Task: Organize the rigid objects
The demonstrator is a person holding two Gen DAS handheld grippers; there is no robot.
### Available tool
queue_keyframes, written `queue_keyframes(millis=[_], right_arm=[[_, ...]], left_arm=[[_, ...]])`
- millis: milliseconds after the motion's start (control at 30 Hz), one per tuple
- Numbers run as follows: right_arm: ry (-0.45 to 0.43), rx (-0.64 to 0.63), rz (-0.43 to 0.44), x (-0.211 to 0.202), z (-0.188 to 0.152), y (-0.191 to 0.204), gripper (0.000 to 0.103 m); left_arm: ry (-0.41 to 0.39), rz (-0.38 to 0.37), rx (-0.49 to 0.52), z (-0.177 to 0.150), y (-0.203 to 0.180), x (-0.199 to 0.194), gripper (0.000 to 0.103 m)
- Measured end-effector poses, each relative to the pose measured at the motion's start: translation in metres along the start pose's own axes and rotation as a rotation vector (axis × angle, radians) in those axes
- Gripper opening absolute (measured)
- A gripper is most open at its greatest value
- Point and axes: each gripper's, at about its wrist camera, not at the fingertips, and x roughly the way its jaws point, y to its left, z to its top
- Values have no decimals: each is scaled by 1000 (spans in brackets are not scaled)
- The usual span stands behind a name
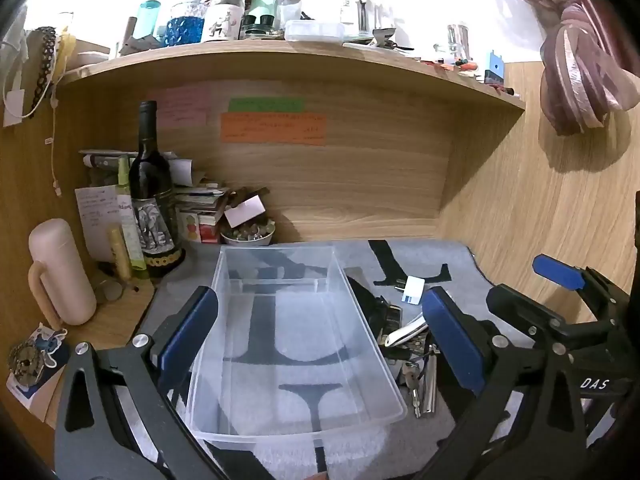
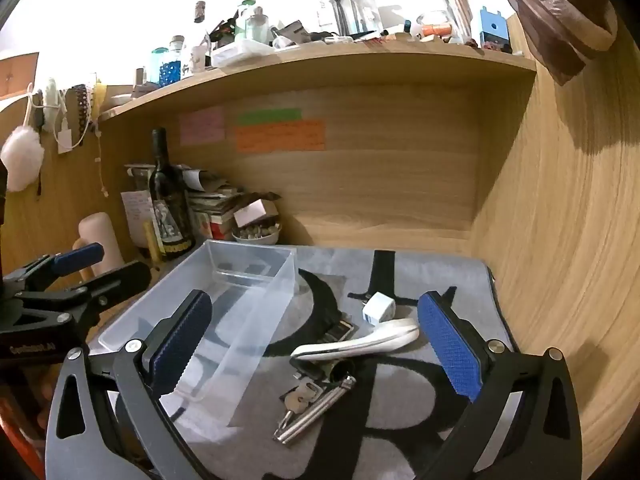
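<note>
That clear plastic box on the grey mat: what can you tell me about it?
The clear plastic box is a long, see-through rectangular tub with thin walls, a flared rim and no lid. It looks empty: the grey mat and its black lettering show through the bottom. It sits flat and upright on the mat, in front of a small bowl. A pile of small items, including keys, lies beside it. The left tongs hover open around it.

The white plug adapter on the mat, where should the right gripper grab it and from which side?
Judging by its pose, grip the white plug adapter across its two flat side faces, coming down from above with the right gripper. The boxy body lies on the grey mat, its prongs pointing away toward the back wall, and it sits just beyond the white curved handle, so a low approach looks crowded.
</note>
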Motion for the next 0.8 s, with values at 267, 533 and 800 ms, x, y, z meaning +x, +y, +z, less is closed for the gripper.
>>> queue_keyframes(millis=[267, 533, 800], right_arm=[[8, 5, 2, 3, 1, 3, 103], [12, 0, -1, 5, -2, 6, 103], [19, -7, -4, 6, 1, 5, 103]], left_arm=[[-28, -3, 13, -1, -3, -1, 103], [-39, -2, 8, 0, 0, -1, 103], [-46, 0, 14, 2, -1, -3, 103]])
